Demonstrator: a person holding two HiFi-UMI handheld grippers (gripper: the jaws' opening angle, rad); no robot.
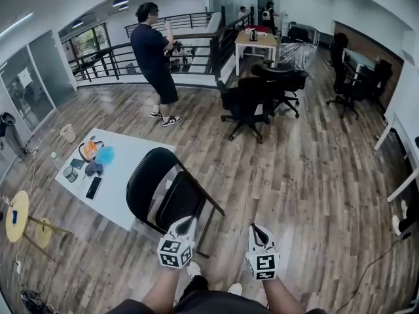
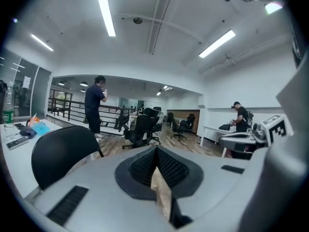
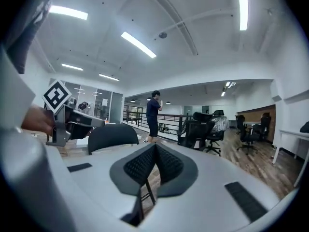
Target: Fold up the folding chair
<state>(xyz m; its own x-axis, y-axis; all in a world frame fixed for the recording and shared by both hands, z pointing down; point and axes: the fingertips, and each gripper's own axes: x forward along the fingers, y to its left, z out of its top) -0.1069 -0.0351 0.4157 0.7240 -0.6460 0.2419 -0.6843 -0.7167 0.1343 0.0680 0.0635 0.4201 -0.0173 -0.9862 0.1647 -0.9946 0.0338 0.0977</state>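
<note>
The black folding chair (image 1: 163, 190) stands on the wood floor just ahead of me, against the white table's near edge. Its seat looks swung up close to the frame. My left gripper (image 1: 185, 223) is shut and holds nothing, its tip by the chair's near side. My right gripper (image 1: 259, 229) is also shut and bare, over open floor to the chair's right. In the left gripper view the pads (image 2: 166, 170) meet, with the chair back (image 2: 60, 151) at the lower left. In the right gripper view the pads (image 3: 140, 166) meet too, and the chair back (image 3: 112, 136) shows beyond.
The white table (image 1: 124, 159) carries a bag, a phone and small items. A person (image 1: 156, 57) stands by the black railing (image 1: 196, 54). Black office chairs (image 1: 252, 97) are ahead, desks at the far right. A yellow round stool (image 1: 16, 214) sits at the left.
</note>
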